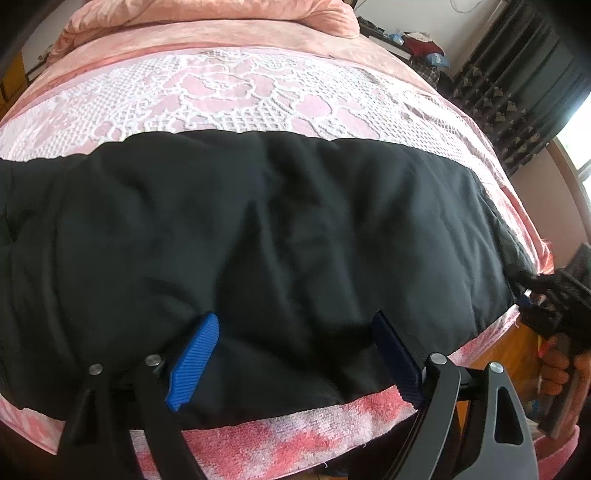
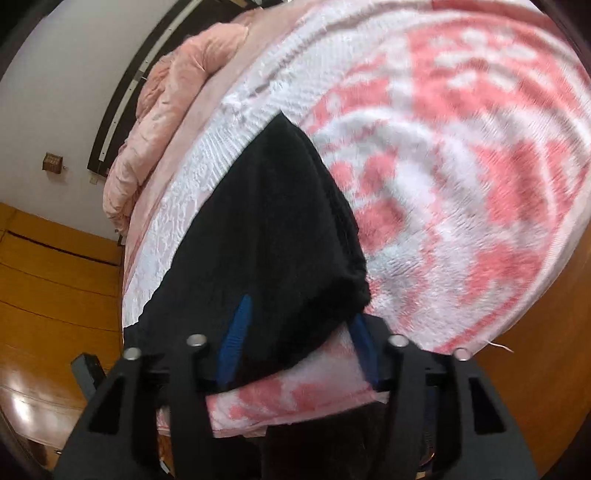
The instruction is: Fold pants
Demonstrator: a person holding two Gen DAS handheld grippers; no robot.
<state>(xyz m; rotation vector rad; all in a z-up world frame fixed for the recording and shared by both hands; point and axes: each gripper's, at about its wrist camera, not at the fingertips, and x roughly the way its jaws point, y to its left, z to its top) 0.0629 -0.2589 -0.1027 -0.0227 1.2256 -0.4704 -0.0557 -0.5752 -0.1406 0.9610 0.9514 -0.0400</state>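
Left gripper [image 1: 291, 354] was the closest thing in my view, jaws spread wide and angled down over the near hem of the black pants [image 1: 258, 229], blue pads [image 1: 194, 363] either side of the cloth but not pinching anything. Over on my other side, the right gripper [image 2: 299, 339] sat at the end of the same garment, jaws roughly half open with a bunched corner of fabric between them. Honestly I couldn't tell from that view whether the pads had bitten down on it or just straddled it, since the shot was pretty blurry. In the left view you could spot my right hand [image 1: 557, 373] wrapped round its handle at the far right edge. The pants lay stretched sideways along the near edge of the bed, on the pink and white towel blanket [image 1: 295, 439], with some soft wrinkles in the middle. My take on doing this bit well was to get both grippers onto the same long edge, catch every layer rather than only the top one, and not scoop up the towel underneath. Further back was the white lace cover [image 1: 229, 92], then the rumpled pink duvet [image 1: 236, 14] at the head end.
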